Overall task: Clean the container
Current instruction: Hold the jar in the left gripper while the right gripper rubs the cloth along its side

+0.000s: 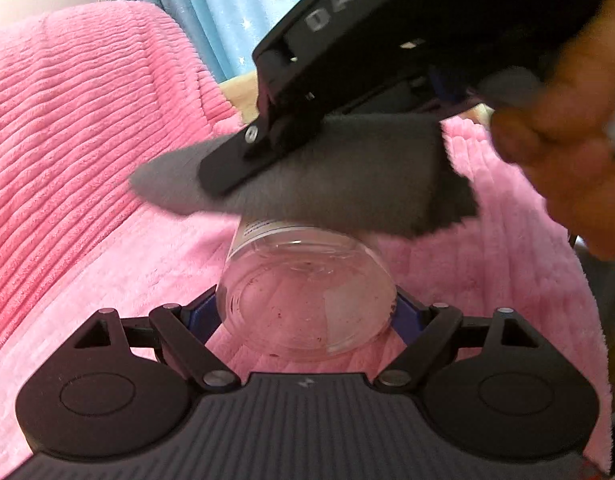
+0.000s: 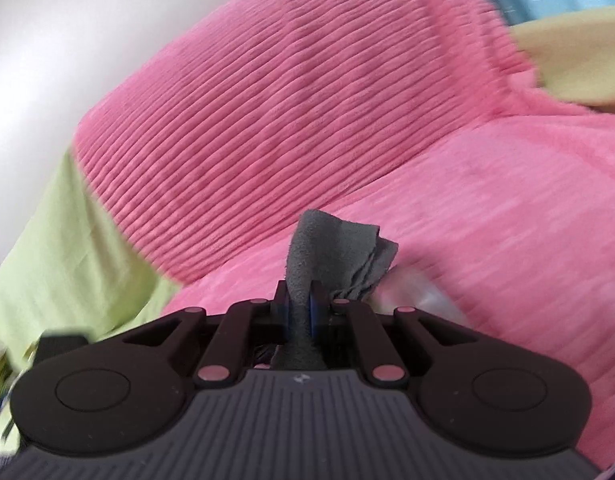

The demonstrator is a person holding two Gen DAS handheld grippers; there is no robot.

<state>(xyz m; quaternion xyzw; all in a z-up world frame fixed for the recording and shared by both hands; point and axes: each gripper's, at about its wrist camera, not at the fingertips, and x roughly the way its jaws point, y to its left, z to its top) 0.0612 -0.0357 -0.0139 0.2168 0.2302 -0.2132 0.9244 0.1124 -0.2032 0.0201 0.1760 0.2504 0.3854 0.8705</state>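
Note:
A clear plastic jar point(image 1: 307, 292) with dirty specks on its base lies between the fingers of my left gripper point(image 1: 307, 312), base toward the camera; the blue pads press on its two sides. A grey cloth point(image 1: 327, 184) rests on the jar's far upper side, clamped in my right gripper point(image 1: 227, 172), which reaches in from the upper right. In the right wrist view the same grey cloth point(image 2: 331, 256) sticks out from my right gripper point(image 2: 303, 304), whose pads squeeze it. A blurred bit of the clear jar point(image 2: 419, 292) shows just to the right of that cloth.
A pink ribbed blanket point(image 1: 87, 140) covers the surface below and rises as a mound behind. Blue curtains point(image 1: 211, 8) hang at the back. A person's hand point(image 1: 567, 128) holds the right gripper. Green fabric point(image 2: 67, 240) lies to the left, yellow fabric point(image 2: 579, 60) at the upper right.

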